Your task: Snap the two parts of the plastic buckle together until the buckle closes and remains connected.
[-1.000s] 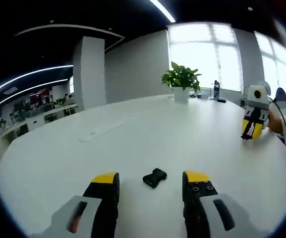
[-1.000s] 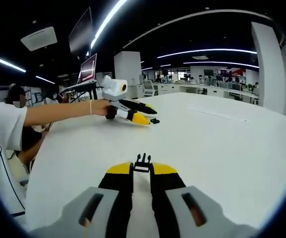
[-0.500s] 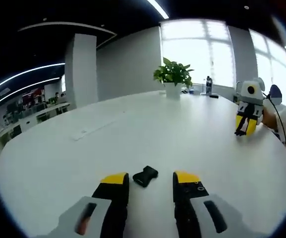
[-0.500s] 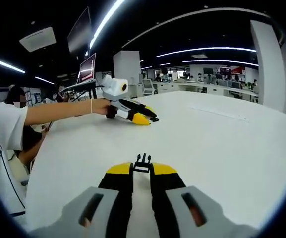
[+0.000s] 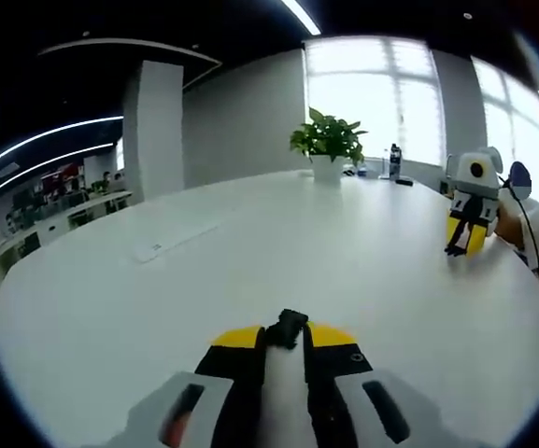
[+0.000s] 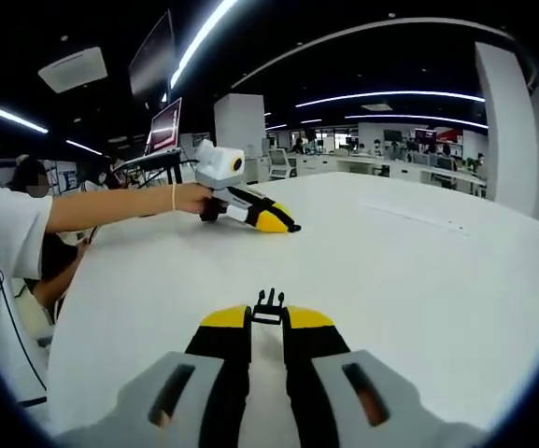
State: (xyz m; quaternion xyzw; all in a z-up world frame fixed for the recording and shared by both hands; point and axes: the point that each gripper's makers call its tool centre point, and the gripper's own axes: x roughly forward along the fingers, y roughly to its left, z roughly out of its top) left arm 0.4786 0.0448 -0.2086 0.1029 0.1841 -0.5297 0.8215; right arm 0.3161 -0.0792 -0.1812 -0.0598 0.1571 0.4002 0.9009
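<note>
Jaws of my left gripper (image 5: 284, 338) have drawn together since half a second ago and now pinch the black buckle socket (image 5: 290, 326), which then lay loose on the white table (image 5: 157, 308) between my open tips. My right gripper (image 6: 268, 317) is unchanged, its jaws clamped on the pronged buckle clip (image 6: 269, 302), prongs poking out past the yellow tips just above the tabletop. The two buckle halves are well apart, each in its own gripper. Across the table, a potted plant (image 5: 328, 149) stands near the window, its leaves rising from a white pot.
</note>
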